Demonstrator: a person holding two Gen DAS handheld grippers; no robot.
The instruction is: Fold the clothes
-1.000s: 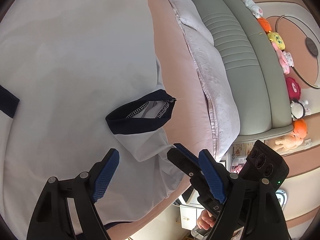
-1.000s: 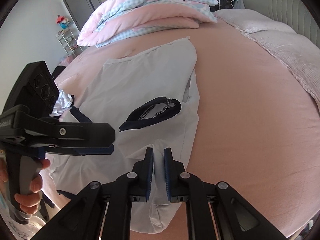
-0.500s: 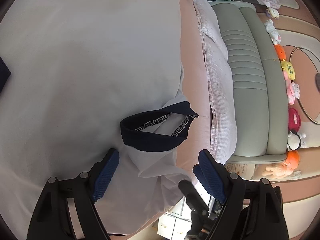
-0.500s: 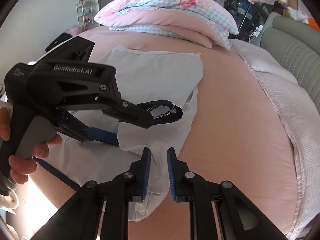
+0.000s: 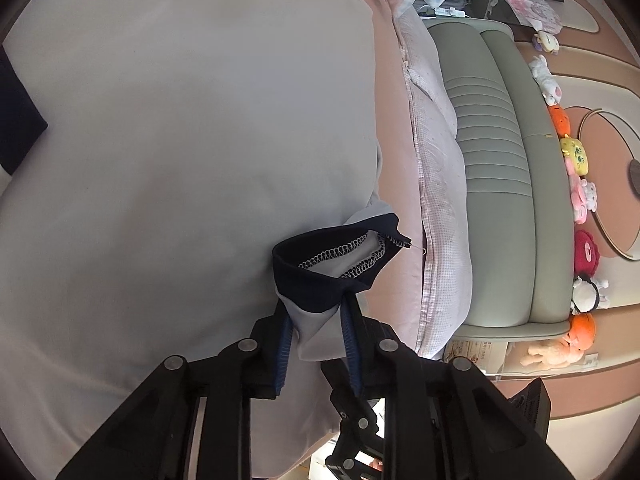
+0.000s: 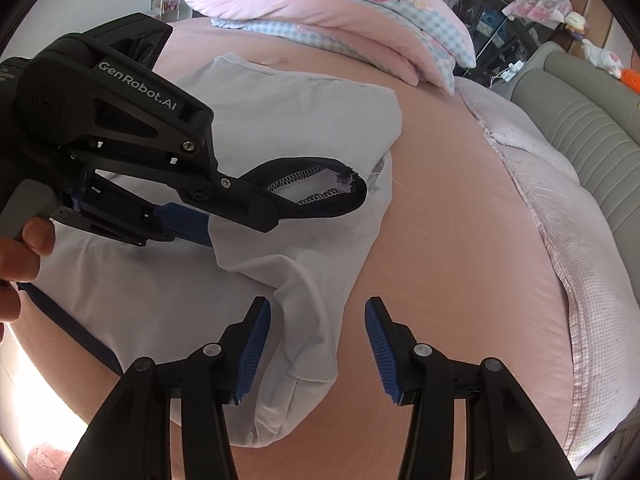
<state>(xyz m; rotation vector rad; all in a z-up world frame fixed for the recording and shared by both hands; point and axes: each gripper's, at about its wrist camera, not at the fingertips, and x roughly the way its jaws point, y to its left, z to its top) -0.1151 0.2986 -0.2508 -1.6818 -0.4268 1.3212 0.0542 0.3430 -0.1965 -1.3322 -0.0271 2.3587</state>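
Note:
A pale grey shirt (image 5: 180, 140) lies spread on the pink bed sheet (image 6: 460, 260). Its short sleeve ends in a navy cuff (image 5: 320, 280) that stands up as an open loop. My left gripper (image 5: 316, 320) is closing on the sleeve just below that cuff, its blue pads pinching the bunched cloth. The right wrist view shows the same grip from the side, with the left gripper (image 6: 244, 226) holding the cuff (image 6: 332, 208) raised. My right gripper (image 6: 317, 308) hovers over the shirt's near folded edge (image 6: 312, 280). Its jaws are opening, and cloth lies between the pads untouched.
Folded pink and checked quilts (image 6: 340, 12) are piled at the far end of the bed. A checked blanket (image 6: 560, 220) and a grey-green padded headboard (image 5: 500, 180) run along one side, with plush toys (image 5: 576, 160) behind. A person's hand (image 6: 24, 248) grips the left tool.
My left gripper moved in and went from wide open to closed on the sleeve under the navy cuff. The right gripper went from shut to open, letting go of the cloth.

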